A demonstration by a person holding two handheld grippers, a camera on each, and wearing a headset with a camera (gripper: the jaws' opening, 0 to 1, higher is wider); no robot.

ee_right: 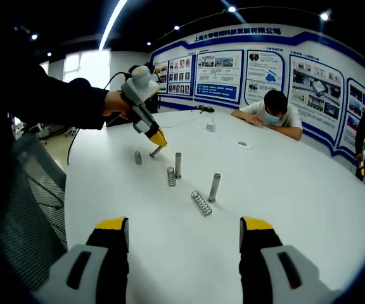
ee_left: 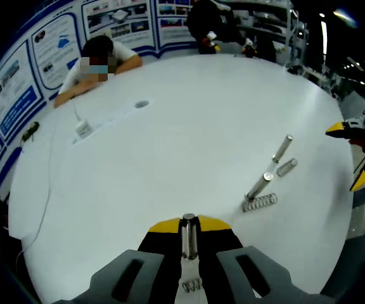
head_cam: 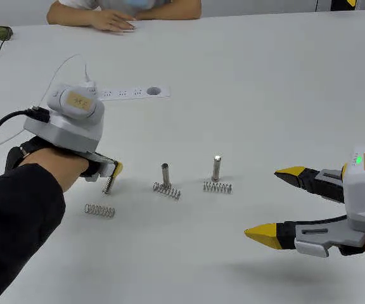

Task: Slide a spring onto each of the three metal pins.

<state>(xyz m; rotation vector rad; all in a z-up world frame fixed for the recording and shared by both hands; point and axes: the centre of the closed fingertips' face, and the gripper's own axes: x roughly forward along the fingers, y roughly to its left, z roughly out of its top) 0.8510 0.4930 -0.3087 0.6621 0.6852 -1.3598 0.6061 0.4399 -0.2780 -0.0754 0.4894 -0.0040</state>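
White and bare across most of its top, the table [head_cam: 265, 95] carries a power strip [head_cam: 132, 92] towards the far side, where a person [head_cam: 113, 16] sits leaning on the edge.

Count: three metal pins and three springs, with no spring on a pin yet. The middle pin [head_cam: 165, 174] and the right pin [head_cam: 216, 168] stand upright, well apart from each other. The middle spring [head_cam: 167, 190] lies touching or just beside the foot of its pin, and the right spring [head_cam: 217, 187] does the same at its own. The left spring [head_cam: 99, 210] lies alone nearer the person holding the tools. The left pin [head_cam: 108, 184] is tilted, and the left hand-held gripper [head_cam: 111, 171] is clamped on its upper part; I cannot tell whether its lower end touches the table. The right hand-held gripper [head_cam: 265, 202] hovers off to the right with its jaws wide apart and empty.

The springs look like thin wire coils, light and soft. They would probably roll, squash or flick away under a hard pinch. A gentle hold across the coil near one end seems best, leaving the other end open to go over a pin's top. The pins look stiff, smooth and slippery, with narrow feet that could tip. They are better held low on the shaft, so the top stays free.
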